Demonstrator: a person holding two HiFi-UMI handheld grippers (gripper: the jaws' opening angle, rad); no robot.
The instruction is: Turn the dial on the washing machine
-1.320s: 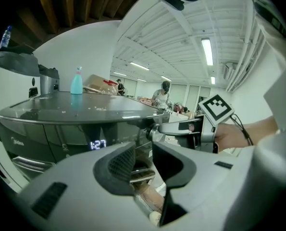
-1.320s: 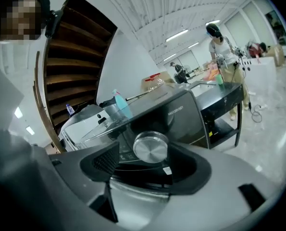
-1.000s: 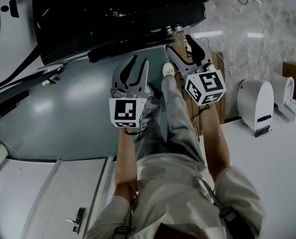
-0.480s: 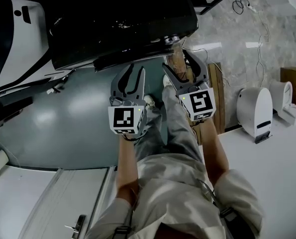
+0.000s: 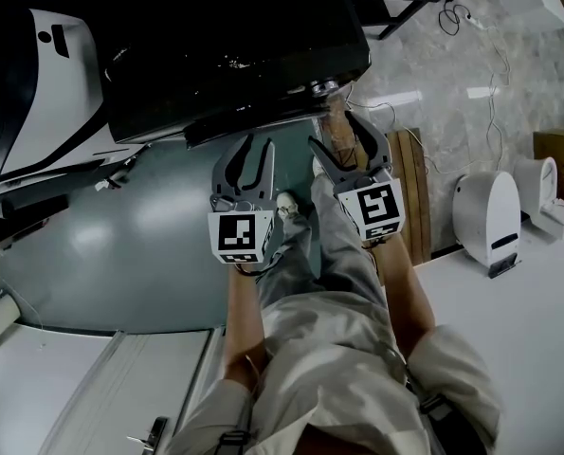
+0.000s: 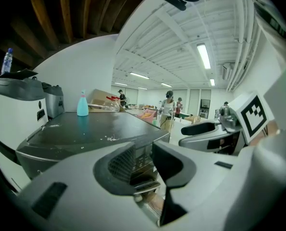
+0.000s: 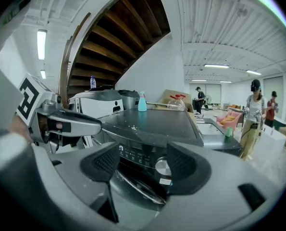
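Observation:
The black washing machine [image 5: 234,45] fills the top of the head view, with its silver dial [image 5: 321,86] at the front right corner. My right gripper [image 5: 332,129] is open just below the dial and apart from it. In the right gripper view the dial [image 7: 163,166] shows between the open pads, close to the right pad [image 7: 181,165], on the control panel [image 7: 133,154]. My left gripper [image 5: 252,146] is open beside it, over the person's legs, holding nothing. In the left gripper view the open jaws frame the machine's front corner [image 6: 145,153].
A blue bottle [image 7: 142,101] stands on the machine's lid. White appliances [image 5: 485,216] sit at the right beside a wooden board [image 5: 416,192]. Another white machine [image 5: 59,55] is at the left. People stand far off [image 7: 254,114] in the room.
The right gripper has drawn left and straightened, now pointing at the dial from closer. The left gripper has barely shifted. Both stay open.

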